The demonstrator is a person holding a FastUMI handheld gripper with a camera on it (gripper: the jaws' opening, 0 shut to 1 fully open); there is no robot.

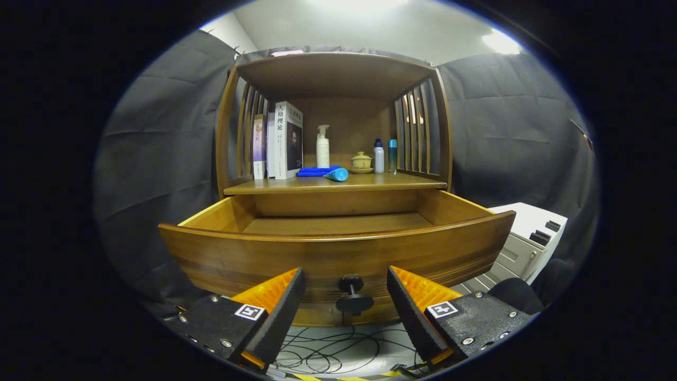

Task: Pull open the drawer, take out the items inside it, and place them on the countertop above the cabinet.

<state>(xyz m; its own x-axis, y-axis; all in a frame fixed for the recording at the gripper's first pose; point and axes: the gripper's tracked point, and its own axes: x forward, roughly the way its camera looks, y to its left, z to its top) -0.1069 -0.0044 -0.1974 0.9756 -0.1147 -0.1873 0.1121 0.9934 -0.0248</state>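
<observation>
Hand-held gripper (345, 288) spread wide, fingers apart on either side of the drawer's dark knob (353, 296), gripping nothing; whether either finger touches the knob cannot be told. One wooden drawer (338, 254) pulled well out from the cabinet, its front panel just ahead of the fingertips and its visible floor bare. Above it, the counter (370, 183) of the cabinet, roofed by a slatted wooden frame. On that counter, counted from the left: three upright books (280, 140), one white pump bottle (322, 148), one blue flat item (314, 171) lying down with one light blue tube-like piece (337, 174) resting beside it near the front edge, one small lidded yellow cup on a saucer (361, 162), one white bottle with a dark cap (378, 156), one slim teal bottle (392, 156). Beside the drawer's right end, one pale machine (529, 238) with dark buttons. Below the fingers, loose black cables (328, 352) coiled on a light floor. Dark cloth walls around the cabinet.
</observation>
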